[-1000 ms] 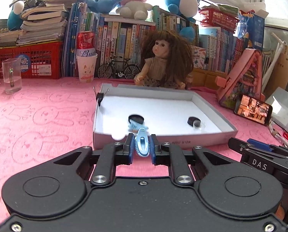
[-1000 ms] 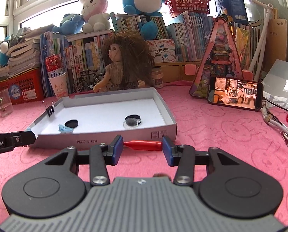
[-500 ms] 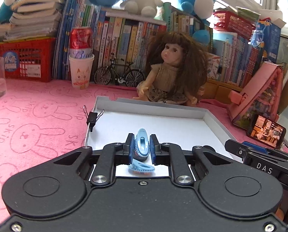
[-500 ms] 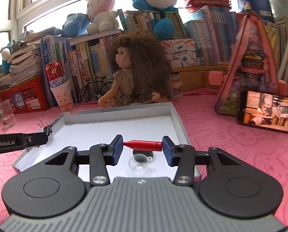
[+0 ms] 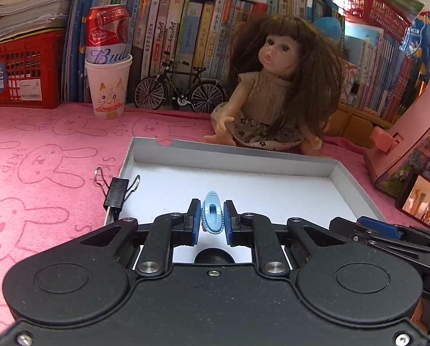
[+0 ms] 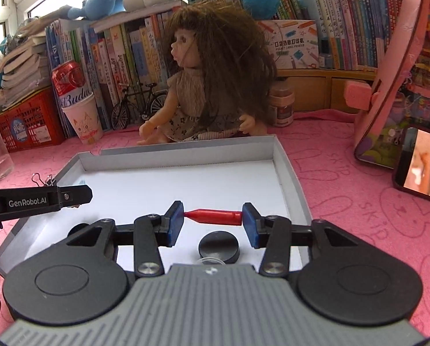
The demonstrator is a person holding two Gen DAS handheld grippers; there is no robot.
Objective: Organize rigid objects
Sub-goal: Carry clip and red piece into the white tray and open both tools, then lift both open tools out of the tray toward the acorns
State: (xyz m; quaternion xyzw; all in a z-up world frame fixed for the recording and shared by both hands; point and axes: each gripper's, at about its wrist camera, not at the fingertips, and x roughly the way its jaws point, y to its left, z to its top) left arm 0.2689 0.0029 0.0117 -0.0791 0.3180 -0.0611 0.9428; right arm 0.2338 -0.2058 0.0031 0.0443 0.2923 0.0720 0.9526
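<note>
Both grippers hang over the white box lid (image 5: 356, 193) on the pink desk (image 5: 42, 150), each carrying 1 item, so the step in hand looks like setting these pieces down inside the lid.

Starting at the lid's left wall, a black binder clip (image 5: 117, 191) is clamped on the rim. Just right of it, over the lid's floor, the left gripper (image 5: 212, 220) is pressed together on a light-blue hair clip (image 5: 213, 216), which stands on edge between the pads with its tip pointing toward the lid's far wall. A dark round shape, partly hidden below that gripper, lies on the lid's floor.

Farther right, toward the lid's right wall, the right gripper (image 6: 212, 223) pinches a red pen cap (image 6: 213, 217) end to end, tip against the left pad, base against the right. A black round disc (image 6: 219, 246) rests on the lid's floor directly beneath it, with a clear round piece at its near edge.

To do this well, I would lower each gripper close to the lid's floor before releasing, choosing bare white space toward the far wall. The cap could roll, so release it low, away from the disc.
</note>
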